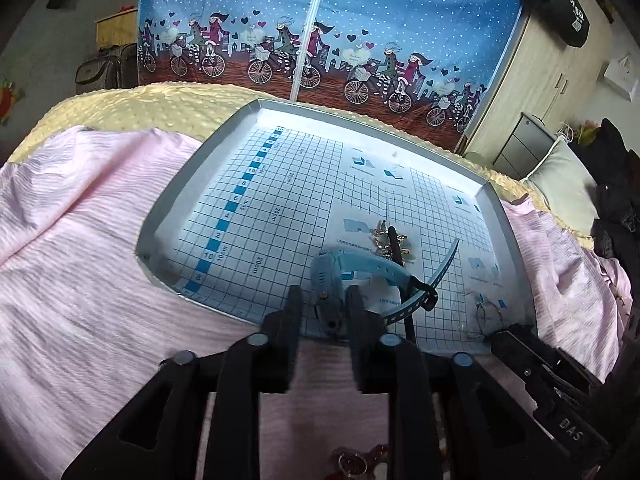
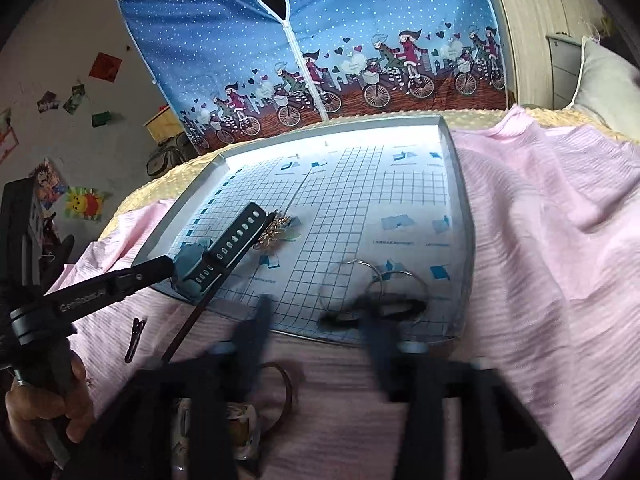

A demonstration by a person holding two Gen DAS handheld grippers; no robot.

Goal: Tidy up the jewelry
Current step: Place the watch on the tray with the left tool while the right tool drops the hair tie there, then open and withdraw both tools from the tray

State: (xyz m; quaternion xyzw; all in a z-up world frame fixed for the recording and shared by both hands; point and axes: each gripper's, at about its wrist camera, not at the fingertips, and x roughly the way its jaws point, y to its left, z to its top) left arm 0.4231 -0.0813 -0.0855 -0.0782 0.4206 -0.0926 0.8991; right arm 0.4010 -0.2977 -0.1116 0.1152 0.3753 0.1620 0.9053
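A shallow grey tray (image 1: 182, 200) lies on a pink sheet (image 1: 80, 240) over a yellow blanket (image 1: 160, 108), its floor lined with white gridded paper printed with a blue ruler scale. Inside it, near the middle, sits a small gold brooch (image 2: 276, 229). Toward the tray's near right part lie 2 thin wire hoops (image 2: 396, 284), overlapping each other, with a dark hair clip (image 2: 404, 306) just in front of them. In the left wrist view a small tangle of thin wire (image 1: 482, 306) shows near the right wall.

The left gripper (image 1: 323, 300) is clamped on the case of a blue watch (image 1: 326, 276), held over the tray's near edge; its strap (image 1: 420, 300) arcs off to the right, the perforated tail curling upward. A thin dark stick (image 1: 396, 246) runs from the brooch back past the watch toward the sheet. A hand (image 2: 44, 408) grips the left gripper's handle.

The right gripper (image 2: 316, 320) hovers over the tray's near rim, its fingers (image 2: 256, 336) wide apart and blurred, holding nothing; the clip and hoops lie just beyond its right finger.

On the sheet outside the tray lie a second dark clip (image 2: 134, 338) and a brown hair tie (image 2: 280, 392). Behind stands a blue fabric wardrobe (image 1: 320, 32) with cyclists printed on it.
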